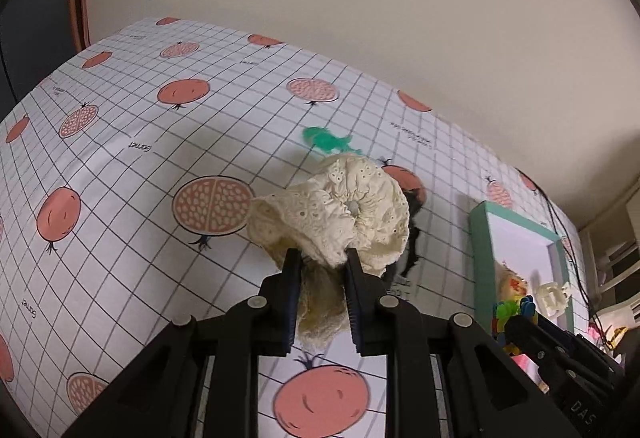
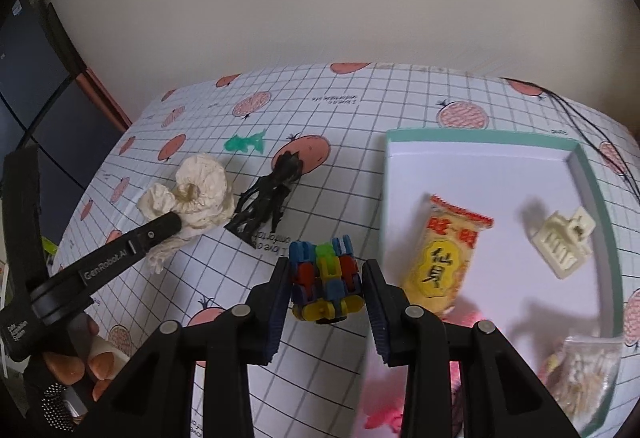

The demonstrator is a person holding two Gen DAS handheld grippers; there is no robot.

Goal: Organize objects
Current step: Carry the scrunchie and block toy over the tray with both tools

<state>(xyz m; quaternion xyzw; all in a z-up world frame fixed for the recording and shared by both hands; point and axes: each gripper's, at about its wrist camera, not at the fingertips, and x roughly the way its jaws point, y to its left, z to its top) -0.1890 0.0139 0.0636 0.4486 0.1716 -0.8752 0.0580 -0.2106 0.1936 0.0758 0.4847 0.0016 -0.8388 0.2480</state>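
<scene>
1. Left gripper (image 1: 322,258): the jaws are closed most of the way on a cream lace scrunchie (image 1: 340,214), which is pinched by one fold of its frill; the rest bulges forward beyond the fingertips, above the pomegranate-print tablecloth (image 1: 120,166).
2. Right gripper (image 2: 325,278): the jaws stand a little wider than a multicoloured block toy (image 2: 325,280) lying between them; whether the pads touch it cannot be told.
3. Risk, scrunchie: because only a thin edge of soft fabric is held, it is judged that the cloth could slip free during a carry.
4. Risk, neighbours: a black claw clip (image 2: 266,200) lies just beside the scrunchie and a green hair piece (image 2: 246,143) near it; either could be snagged by trailing lace and dragged.
5. Risk, toy: if the jaws close unevenly, the jointed pieces may twist or roll out.
6. Destination: the teal-rimmed box (image 2: 596,190) already holds a yellow snack packet (image 2: 444,254) and a cream claw clip (image 2: 562,240); a crowded drop could land on these.
7. Appearance: the scrunchie is seen as eyelet-patterned, ruffled, gathered round a central hole.
</scene>
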